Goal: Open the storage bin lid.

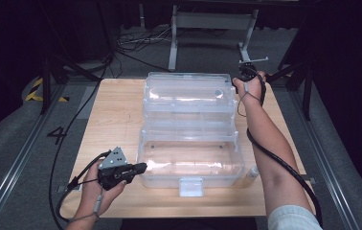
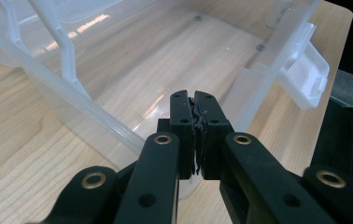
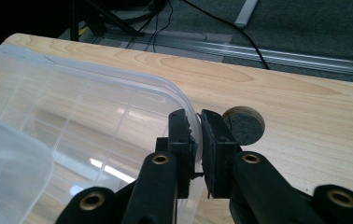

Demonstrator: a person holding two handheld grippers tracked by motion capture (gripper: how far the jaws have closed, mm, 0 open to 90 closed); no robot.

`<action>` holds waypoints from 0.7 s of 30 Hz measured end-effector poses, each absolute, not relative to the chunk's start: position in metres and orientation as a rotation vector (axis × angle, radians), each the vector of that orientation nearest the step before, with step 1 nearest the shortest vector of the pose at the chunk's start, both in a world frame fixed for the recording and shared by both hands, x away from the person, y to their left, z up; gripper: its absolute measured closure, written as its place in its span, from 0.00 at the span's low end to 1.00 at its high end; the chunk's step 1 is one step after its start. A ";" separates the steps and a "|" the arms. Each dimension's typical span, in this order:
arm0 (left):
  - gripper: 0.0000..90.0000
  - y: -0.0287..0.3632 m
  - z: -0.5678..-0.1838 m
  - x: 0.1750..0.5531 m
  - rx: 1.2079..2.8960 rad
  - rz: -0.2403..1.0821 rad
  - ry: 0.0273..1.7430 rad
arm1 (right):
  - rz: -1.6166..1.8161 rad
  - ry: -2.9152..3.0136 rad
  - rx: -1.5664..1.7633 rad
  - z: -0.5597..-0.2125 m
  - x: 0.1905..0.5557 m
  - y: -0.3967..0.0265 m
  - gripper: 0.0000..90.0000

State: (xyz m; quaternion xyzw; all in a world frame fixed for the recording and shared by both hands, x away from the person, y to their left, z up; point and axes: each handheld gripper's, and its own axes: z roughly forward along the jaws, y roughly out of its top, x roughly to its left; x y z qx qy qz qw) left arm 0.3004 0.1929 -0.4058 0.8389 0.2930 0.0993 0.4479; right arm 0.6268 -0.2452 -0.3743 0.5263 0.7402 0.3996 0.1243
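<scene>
A clear plastic toolbox (image 1: 143, 158) stands open in the middle of the wooden table (image 1: 117, 110). Its lid (image 1: 184, 91) is folded back toward the far side. My left gripper (image 1: 142, 167) rests at the box's near left corner; in the left gripper view (image 2: 194, 100) its pads are pressed together with nothing visible between them. My right gripper (image 1: 247, 76) is at the lid's far right corner. In the right gripper view (image 3: 195, 119) the lid's thin clear rim (image 3: 165, 91) runs in between the pads, which pinch it.
A white latch (image 1: 191, 186) hangs from the box's front wall. A small clear bottle (image 1: 252, 173) stands by the box's near right corner. A round dark-padded disc (image 3: 244, 125) lies on the table beside the lid. Cables and a metal stand lie beyond the table's far edge.
</scene>
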 end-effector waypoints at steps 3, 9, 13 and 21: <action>0.97 0.193 -0.406 0.301 2.075 0.242 0.727 | 1.162 2.162 1.533 -0.374 0.627 -0.245 0.93; 0.97 0.193 -0.406 0.300 2.076 0.245 0.727 | 1.170 2.164 1.528 -0.374 0.627 -0.246 0.92; 0.96 0.193 -0.406 0.300 2.075 0.247 0.727 | 1.187 2.149 1.525 -0.372 0.625 -0.249 0.86; 0.92 0.191 -0.404 0.302 2.087 0.217 0.732 | 1.220 2.126 1.473 -0.357 0.614 -0.261 0.80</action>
